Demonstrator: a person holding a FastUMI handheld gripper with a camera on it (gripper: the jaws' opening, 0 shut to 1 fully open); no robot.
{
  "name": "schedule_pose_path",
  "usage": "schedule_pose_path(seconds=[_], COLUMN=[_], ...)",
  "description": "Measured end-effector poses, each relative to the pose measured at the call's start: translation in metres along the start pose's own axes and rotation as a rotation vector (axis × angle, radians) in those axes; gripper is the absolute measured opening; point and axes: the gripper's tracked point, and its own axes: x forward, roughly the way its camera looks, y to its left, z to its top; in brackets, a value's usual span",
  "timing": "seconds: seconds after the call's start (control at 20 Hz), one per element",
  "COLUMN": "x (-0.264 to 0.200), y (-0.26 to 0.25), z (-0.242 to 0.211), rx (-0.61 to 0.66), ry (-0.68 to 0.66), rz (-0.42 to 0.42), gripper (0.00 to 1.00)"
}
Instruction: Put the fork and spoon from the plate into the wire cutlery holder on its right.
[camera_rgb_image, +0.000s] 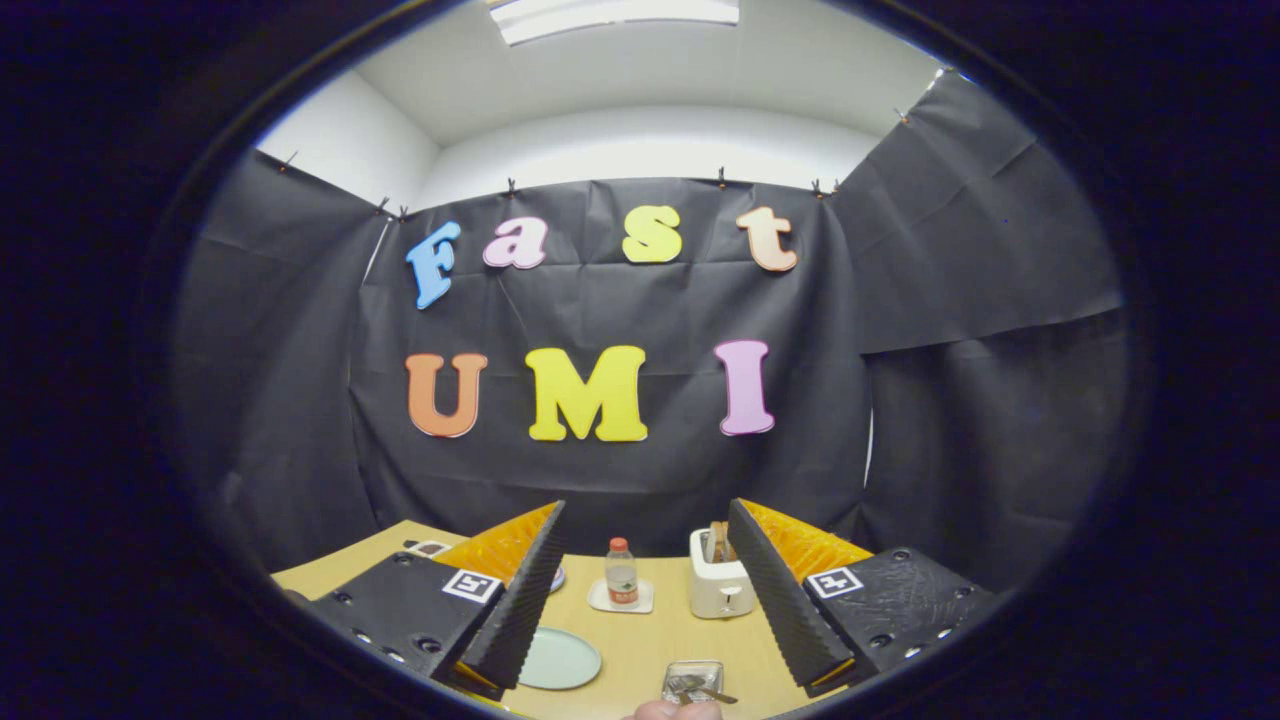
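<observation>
Fingers (645, 590) spread wide above the wire cutlery holder (692, 678) holding cutlery, toaster (720, 585) beyond.

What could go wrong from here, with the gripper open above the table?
1. The gripper is open and holds nothing; the pale green round plate sits low beside its left finger, so a descent may be misjudged.
2. A fingertip near the wire cutlery holder could get bumped.
3. The white toaster and the small clear bottle beyond the fingers could be knocked.
</observation>
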Motion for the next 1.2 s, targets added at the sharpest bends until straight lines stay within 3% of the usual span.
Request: schedule_pose_path(seconds=[1.2], x=[-0.011], y=[0.013], z=[0.008], rx=[0.007], ry=[-0.008], rz=[-0.024], gripper=[0.95])
